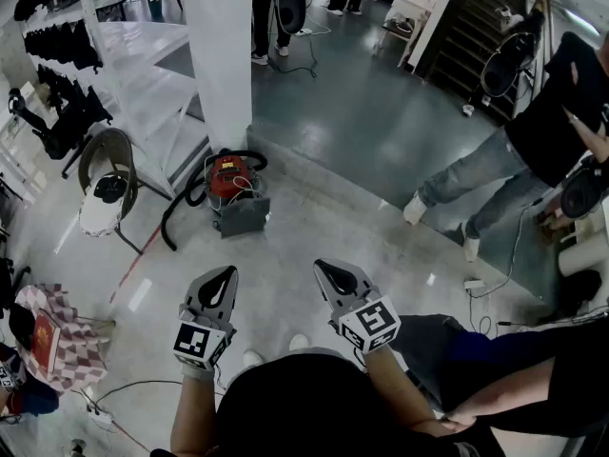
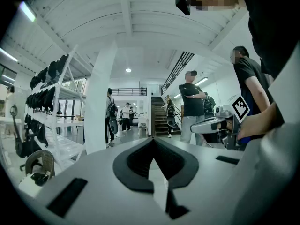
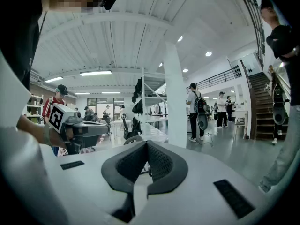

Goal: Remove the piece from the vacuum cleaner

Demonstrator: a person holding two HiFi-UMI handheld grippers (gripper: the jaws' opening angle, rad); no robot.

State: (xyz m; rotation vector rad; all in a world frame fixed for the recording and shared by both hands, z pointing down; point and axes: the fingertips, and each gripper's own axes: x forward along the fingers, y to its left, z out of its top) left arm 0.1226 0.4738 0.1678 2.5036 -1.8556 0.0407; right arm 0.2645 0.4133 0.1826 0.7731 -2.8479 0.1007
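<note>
A red and grey vacuum cleaner [image 1: 228, 187] stands on the floor beside a white column, its black hose [image 1: 186, 198] curling to the left. Both grippers are held well short of it, close to my body. My left gripper [image 1: 221, 276] points toward the vacuum cleaner with its jaws shut and nothing between them. My right gripper [image 1: 330, 272] sits beside it, also shut and empty. In the left gripper view the jaw tips [image 2: 153, 139] meet, and the right gripper [image 2: 220, 124] shows at the side. The right gripper view shows its tips [image 3: 145, 143] together and the left gripper [image 3: 77, 128].
A white column [image 1: 225, 55] rises just behind the vacuum cleaner. A chair [image 1: 107, 184] stands at the left near white shelving [image 1: 133, 55]. A person in jeans [image 1: 495, 169] stands at the right, with cables [image 1: 495, 288] on the floor. A checked bag [image 1: 57, 336] lies at lower left.
</note>
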